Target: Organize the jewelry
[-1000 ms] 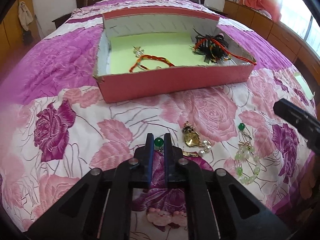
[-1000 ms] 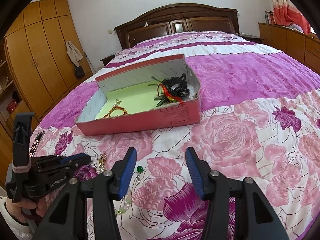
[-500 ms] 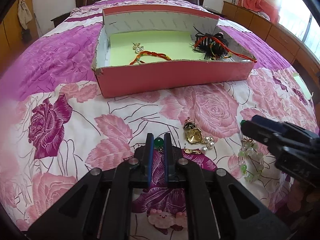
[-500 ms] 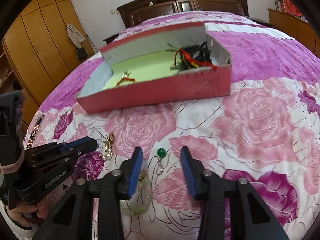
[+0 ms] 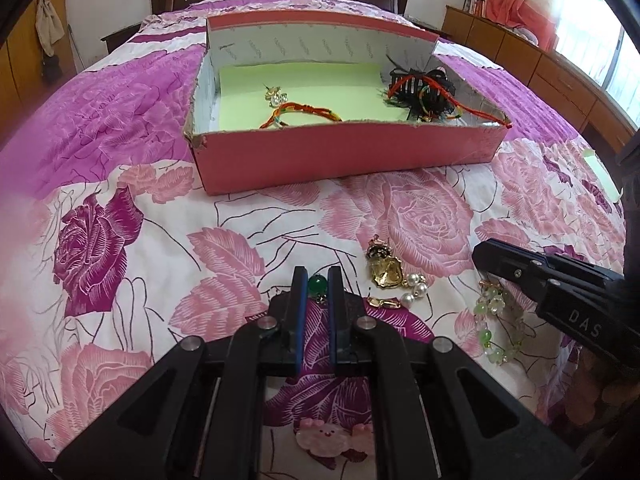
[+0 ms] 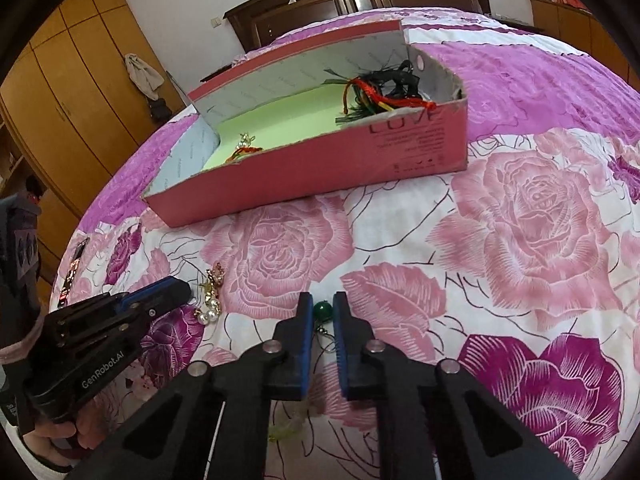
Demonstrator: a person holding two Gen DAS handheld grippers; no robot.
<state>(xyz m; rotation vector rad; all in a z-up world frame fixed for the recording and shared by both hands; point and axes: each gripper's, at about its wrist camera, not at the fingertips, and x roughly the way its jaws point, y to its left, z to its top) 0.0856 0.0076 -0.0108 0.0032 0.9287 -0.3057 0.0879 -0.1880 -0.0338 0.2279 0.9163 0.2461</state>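
My left gripper (image 5: 318, 276) is shut on the dark green bead of an earring (image 5: 318, 285), low over the rose-print bedspread. To its right a second earring lies on the cover, with pale green beads (image 5: 496, 320). In the right wrist view my right gripper (image 6: 323, 304) is closing, and its blue pads touch both sides of that earring's dark green bead (image 6: 323, 312). The pink cardboard box (image 5: 340, 156) stands open beyond both grippers. It holds a braided bracelet (image 5: 304, 114), a small pearl earring (image 5: 275, 94) and a black hair clip with red cords (image 5: 424, 88).
A gold brooch with pearls (image 5: 386, 274) lies between the two grippers. Below the left gripper's body sits a pink hair clip (image 5: 332, 438). A hand (image 6: 60, 436) holds the left gripper (image 6: 184, 290) at the lower left of the right wrist view. Wardrobes and a dark headboard surround the bed.
The right gripper dropped toward the bedspread and its jaws went from wide apart to closed around the green bead. The left gripper kept still, shut on its earring.
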